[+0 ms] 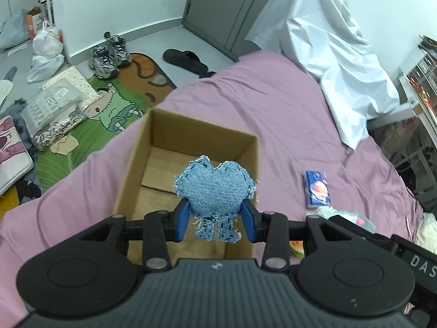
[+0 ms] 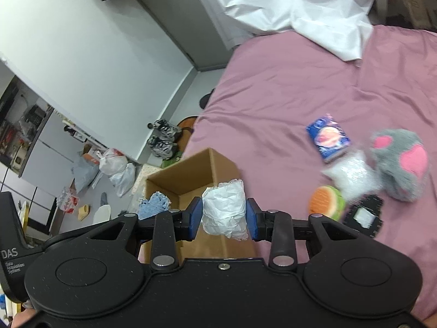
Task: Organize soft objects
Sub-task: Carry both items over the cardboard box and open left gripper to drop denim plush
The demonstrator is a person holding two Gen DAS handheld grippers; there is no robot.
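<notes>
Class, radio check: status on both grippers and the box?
Left gripper shut on denim toy, over box. Right gripper shut on white bundle. Nothing blocking.

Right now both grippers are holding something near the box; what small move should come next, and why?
Probably open the left gripper: its fingers clamp the denim heart above the open cardboard box, whose floor looks bare, so it should drop inside. The right gripper, holding a white wad, can follow.

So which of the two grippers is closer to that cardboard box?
Left. The left gripper holds the denim heart right above the box opening. The right gripper, gripping a white wad, sits beside the box's near edge.
</notes>
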